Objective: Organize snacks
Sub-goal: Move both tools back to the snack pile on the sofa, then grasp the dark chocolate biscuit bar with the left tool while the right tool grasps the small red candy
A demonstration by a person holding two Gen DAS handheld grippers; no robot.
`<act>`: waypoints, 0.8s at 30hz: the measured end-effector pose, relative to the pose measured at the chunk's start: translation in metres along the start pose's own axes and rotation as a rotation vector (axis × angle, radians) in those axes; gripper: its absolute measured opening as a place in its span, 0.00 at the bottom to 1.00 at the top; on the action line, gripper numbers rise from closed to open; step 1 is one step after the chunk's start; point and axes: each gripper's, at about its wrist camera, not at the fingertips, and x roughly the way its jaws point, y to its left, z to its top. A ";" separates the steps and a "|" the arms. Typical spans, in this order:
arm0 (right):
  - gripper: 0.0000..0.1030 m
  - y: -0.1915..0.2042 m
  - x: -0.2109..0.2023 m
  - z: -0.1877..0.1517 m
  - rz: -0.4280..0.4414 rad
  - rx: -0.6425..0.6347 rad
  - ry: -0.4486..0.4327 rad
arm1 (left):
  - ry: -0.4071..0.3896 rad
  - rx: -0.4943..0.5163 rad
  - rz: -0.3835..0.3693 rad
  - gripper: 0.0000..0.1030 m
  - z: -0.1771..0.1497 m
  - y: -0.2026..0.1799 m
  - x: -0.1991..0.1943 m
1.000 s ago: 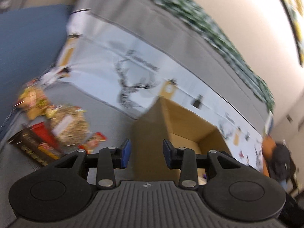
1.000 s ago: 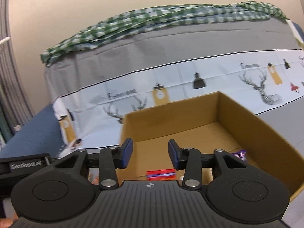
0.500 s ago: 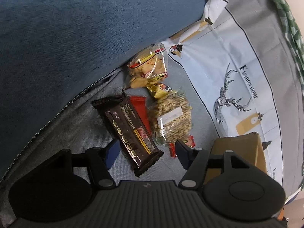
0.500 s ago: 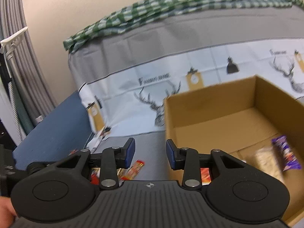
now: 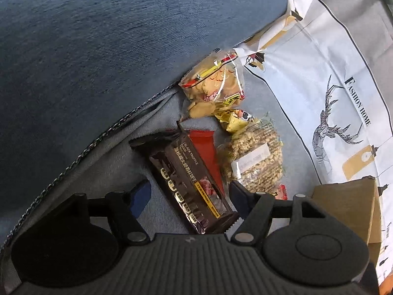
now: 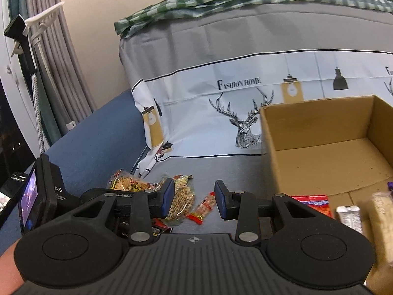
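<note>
Loose snacks lie on the grey sofa seat. In the left wrist view, a dark brown chocolate bar [image 5: 189, 179] lies between the wide-open fingers of my left gripper [image 5: 188, 195], over a red packet [image 5: 207, 152]. Beside it are a clear bag of grain puffs [image 5: 253, 157], a small yellow packet [image 5: 233, 120] and a bag of crackers [image 5: 213, 83]. My right gripper [image 6: 194, 199] is open and empty above the seat, left of the cardboard box [image 6: 316, 132]. A small red stick snack [image 6: 203, 207] lies between its fingers, lower down.
The box holds several snacks at its near side, including a red pack [image 6: 313, 202] and a white wrapper [image 6: 350, 217]. A blue cushion [image 5: 98, 49] borders the snacks on the left. The printed deer cover [image 6: 245, 113] drapes the sofa back.
My left gripper swung from the box to the snack pile, opened wide and closed in around the chocolate bar. My right gripper panned left, away from over the box.
</note>
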 end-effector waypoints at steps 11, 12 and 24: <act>0.37 0.011 0.090 -0.009 -0.141 -0.006 0.116 | -0.006 0.041 0.054 0.25 0.007 0.003 -0.007; 0.37 0.012 0.098 -0.012 -0.150 -0.005 0.129 | 0.000 0.043 0.057 0.16 0.007 0.004 -0.007; 0.38 -0.001 0.170 -0.032 -0.218 0.021 0.239 | 0.007 0.015 0.040 0.38 0.005 0.008 -0.009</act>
